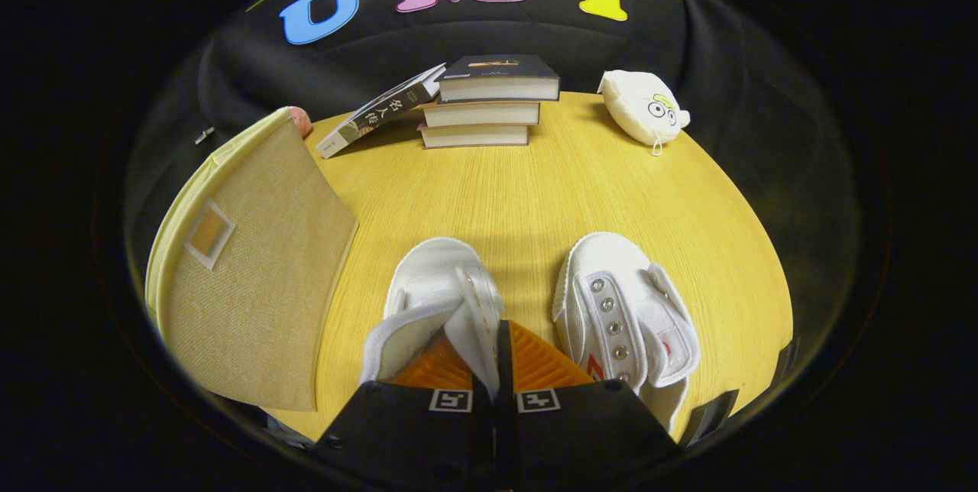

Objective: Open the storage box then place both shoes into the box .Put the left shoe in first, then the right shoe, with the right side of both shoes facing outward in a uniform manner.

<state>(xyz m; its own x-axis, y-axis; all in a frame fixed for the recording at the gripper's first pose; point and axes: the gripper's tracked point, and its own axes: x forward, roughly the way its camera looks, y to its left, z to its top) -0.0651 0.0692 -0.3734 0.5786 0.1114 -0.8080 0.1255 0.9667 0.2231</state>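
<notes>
Closest to the camera, the gripper (497, 370) had its jaws drawn nearly together on a thin white part of the left shoe (435, 301), seemingly the tongue or the edge of the upper by the opening, which was pinched between the two pads. That shoe sat on the bench (535, 194) with its toe pointing away from the jaws, and the right shoe (623, 316) lay just beside it, apart from the jaws, its row of metal eyelets showing. The storage box (252, 270), a beige fabric one, stood to the left of the shoes near the bench's edge; its broad fabric face was turned to the camera (whether that face was a lid folded open or a side could not be told). Beyond the shoes, well apart, were a stack of books (489, 102) with another book (378, 114) leaning on it, and a white plush toy (642, 106). The step in hand looked like lifting the left shoe for the box. A pinch on thin, soft cloth would probably let the shoe swing, so it would be best to lift slowly, keep it level, and turn it so its right side faced outward before lowering it in.
</notes>
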